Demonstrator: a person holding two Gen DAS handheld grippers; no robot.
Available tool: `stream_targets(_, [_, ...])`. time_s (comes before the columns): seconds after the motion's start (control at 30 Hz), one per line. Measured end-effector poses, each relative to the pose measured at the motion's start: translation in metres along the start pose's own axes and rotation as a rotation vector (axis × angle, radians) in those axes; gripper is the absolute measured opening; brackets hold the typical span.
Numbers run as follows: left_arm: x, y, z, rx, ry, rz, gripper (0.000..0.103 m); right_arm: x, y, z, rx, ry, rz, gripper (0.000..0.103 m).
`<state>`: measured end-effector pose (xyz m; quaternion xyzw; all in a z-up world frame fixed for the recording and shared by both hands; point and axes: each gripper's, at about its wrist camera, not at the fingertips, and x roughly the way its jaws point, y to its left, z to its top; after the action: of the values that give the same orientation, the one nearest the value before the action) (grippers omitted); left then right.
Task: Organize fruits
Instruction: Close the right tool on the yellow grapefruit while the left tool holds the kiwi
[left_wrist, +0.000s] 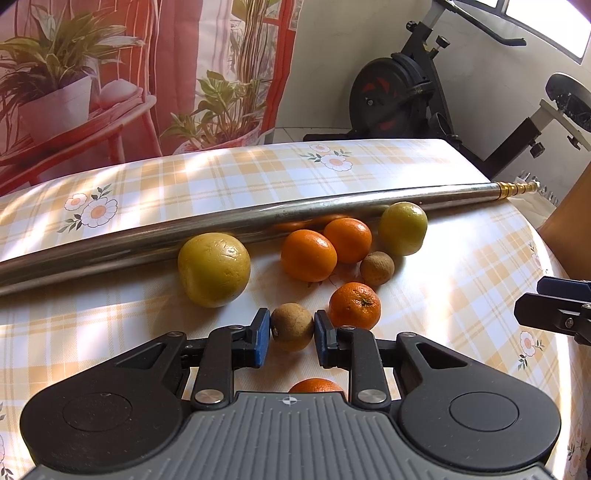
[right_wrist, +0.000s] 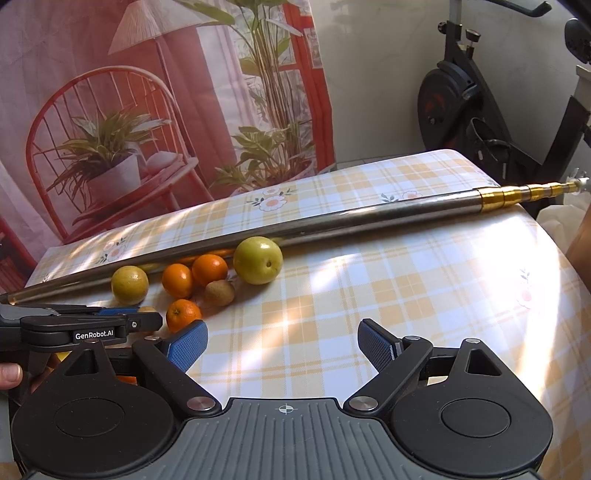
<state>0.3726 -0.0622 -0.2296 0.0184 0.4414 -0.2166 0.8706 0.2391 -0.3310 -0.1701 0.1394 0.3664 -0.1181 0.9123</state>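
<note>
From the left wrist camera, the left gripper (left_wrist: 291, 334) has its two blue pads on either side of a small brown fruit (left_wrist: 292, 327). The pads look to be touching it, so it seems clamped, though the contact is hard to see. One more orange (left_wrist: 316, 385) peeks out under the gripper, mostly hidden. On the checked tablecloth (left_wrist: 461, 266) lie three whole oranges (left_wrist: 308, 255), two yellow-green fruits (left_wrist: 214, 269) and a second small brown fruit (left_wrist: 377, 268). They sit near a long metal pole (left_wrist: 155, 236), and both yellow-green fruits touch it. The right gripper (left_wrist: 554, 308) is cut off at the right edge.

From the right wrist camera, the right gripper (right_wrist: 283, 341) has its fingers spread wide apart over bare cloth, holding nothing. Three oranges (right_wrist: 183, 315), two yellow-green fruits (right_wrist: 258, 260) and one brown fruit (right_wrist: 219, 292) show here. The left gripper (right_wrist: 122, 317) covers most of the held fruit. A thumb (right_wrist: 9, 374) shows at the left edge.
</note>
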Motion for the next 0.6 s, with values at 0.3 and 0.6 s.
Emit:
stream_targets(0.3, [-0.064,-0.014,-0.014,0.01,-0.082,0.012,0.027,-0.012,0.008,-0.001,0.002,-0.012,0.026,0.087])
stream_targets(0.6, [-0.138,-0.017,-0.052,-0.037,-0.127,0.022,0.027,-0.032,0.015,-0.016,0.0,0.0,0.051,0.087])
